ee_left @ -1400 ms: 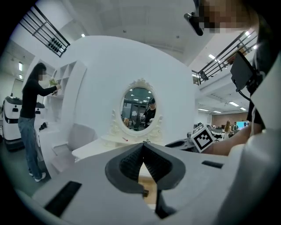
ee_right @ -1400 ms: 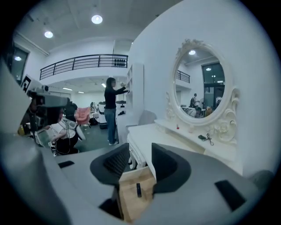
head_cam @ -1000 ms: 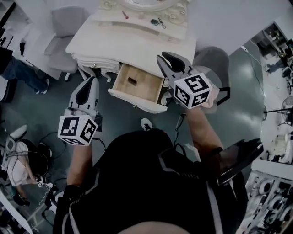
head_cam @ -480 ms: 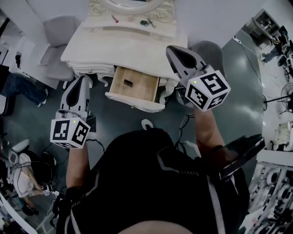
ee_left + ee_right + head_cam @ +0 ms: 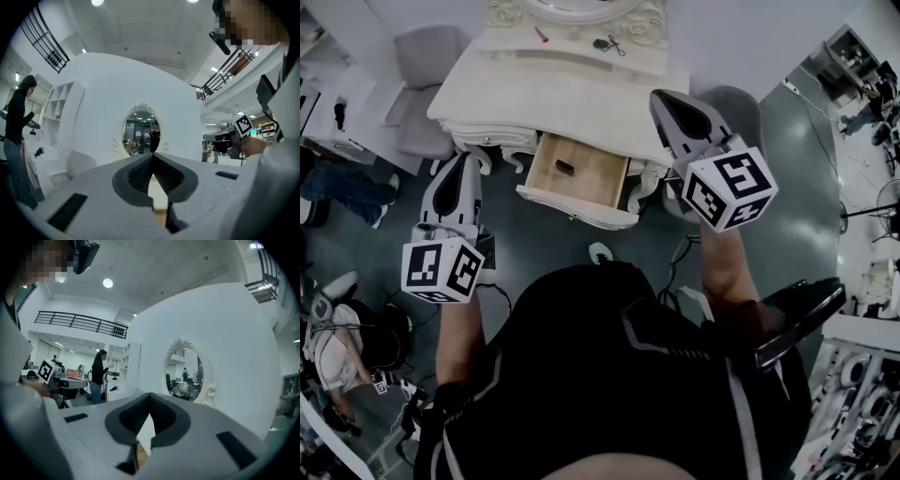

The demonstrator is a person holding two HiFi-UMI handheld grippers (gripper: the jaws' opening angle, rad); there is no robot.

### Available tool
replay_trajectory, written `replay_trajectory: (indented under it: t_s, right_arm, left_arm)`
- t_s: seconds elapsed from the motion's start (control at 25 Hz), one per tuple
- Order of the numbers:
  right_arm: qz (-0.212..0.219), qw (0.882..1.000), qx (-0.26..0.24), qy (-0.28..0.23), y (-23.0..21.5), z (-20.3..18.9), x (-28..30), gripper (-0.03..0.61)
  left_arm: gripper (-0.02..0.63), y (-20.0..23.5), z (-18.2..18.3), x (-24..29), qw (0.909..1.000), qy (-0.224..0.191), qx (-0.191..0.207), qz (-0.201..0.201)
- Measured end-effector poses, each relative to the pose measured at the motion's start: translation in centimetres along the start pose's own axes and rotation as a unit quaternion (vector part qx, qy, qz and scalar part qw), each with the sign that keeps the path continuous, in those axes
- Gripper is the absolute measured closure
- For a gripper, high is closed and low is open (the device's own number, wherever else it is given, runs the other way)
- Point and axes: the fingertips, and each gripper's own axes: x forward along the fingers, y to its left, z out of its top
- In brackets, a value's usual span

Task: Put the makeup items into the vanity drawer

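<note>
in white vanity [image 5: 567, 94], rectangular wooden drawer [image 5: 596, 179]

The head view looks steeply down from above the person's torso. The vanity [image 5: 562, 98] lies at 12 o'clock, its open drawer [image 5: 595, 173] near centre, with the left gripper [image 5: 459, 161] at 9 and the right gripper [image 5: 662, 97] at 1. Each gripper view rides close behind its own jaws, facing level toward the vanity's oval mirror [image 5: 140, 131], which all three views share. Each also catches the other gripper's marker cube [image 5: 243, 124], at 3 o'clock in the left view and 9 in the right.
</note>
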Motion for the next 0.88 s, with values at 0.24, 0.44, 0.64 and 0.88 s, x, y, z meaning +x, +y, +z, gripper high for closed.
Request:
replay_trajectory:
  t_s: [0.24, 0.44, 0.64, 0.88]
  right_arm:
    - [-0.002, 1.000, 0.001, 0.004, -0.14, -0.39, -0.01, 0.574]
    - [-0.001, 1.000, -0.007, 0.006, -0.16, -0.43, 0.16, 0.574]
    - [-0.008, 1.000, -0.006, 0.001, -0.56, -0.17, -0.20, 0.574]
    - [-0.008, 1.000, -0.005, 0.002, -0.91, 0.20, -0.29, 0.574]
  left_arm:
    - [0.611, 0.39, -0.60, -0.27, 0.9998, 0.010, -0.002, 0.015]
    - [0.611, 0.12, -0.84, -0.23, 0.9998, 0.010, -0.002, 0.015]
    - [0.611, 0.01, -0.96, -0.21, 0.9998, 0.012, -0.002, 0.018]
    - [0.611, -0.54, -0.74, 0.33, 0.9998, 0.018, 0.004, 0.010]
